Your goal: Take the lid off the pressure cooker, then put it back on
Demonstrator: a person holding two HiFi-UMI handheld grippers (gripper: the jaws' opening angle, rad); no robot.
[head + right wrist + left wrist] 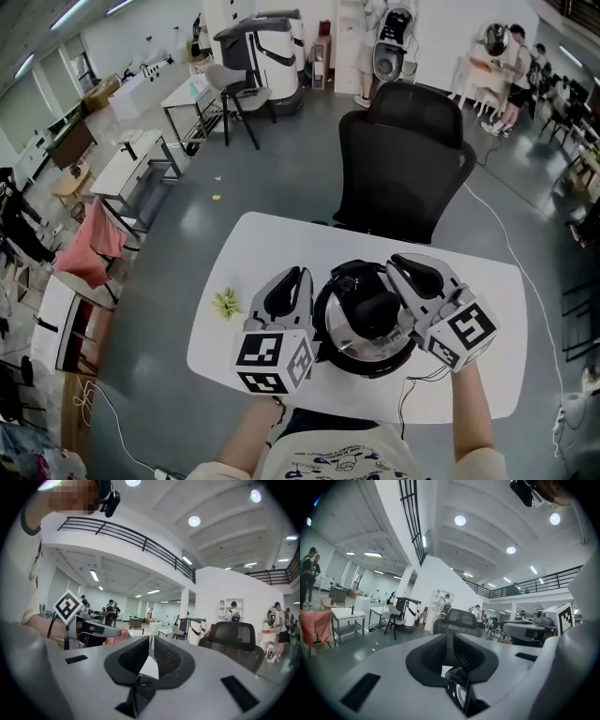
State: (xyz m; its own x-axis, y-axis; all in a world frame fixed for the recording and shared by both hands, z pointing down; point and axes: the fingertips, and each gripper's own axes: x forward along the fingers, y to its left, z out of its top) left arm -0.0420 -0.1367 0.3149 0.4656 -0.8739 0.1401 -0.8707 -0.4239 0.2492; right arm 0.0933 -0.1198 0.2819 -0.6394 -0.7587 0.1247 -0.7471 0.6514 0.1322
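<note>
On the white rounded tabletop (272,234), between 2 hovering grey handheld grippers, sits a round pressure cooker (330,339) with a shiny steel rim, its black domed lid (349,323) and bulky black knob (375,307) apparently seated. The fingers (433,656) of the left gripper (296,277) stand narrowly apart, and those of the right gripper (400,262) are all but closed; both hold nothing. The likely risk is that fingers this narrow strike the knob instead of straddling it, tilting the lid or shoving the cooker across the smooth tabletop.

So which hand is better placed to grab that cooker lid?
Probably right: in the head view the right gripper overlaps the lid beside its black knob, while the left gripper sits just outside the rim.
</note>
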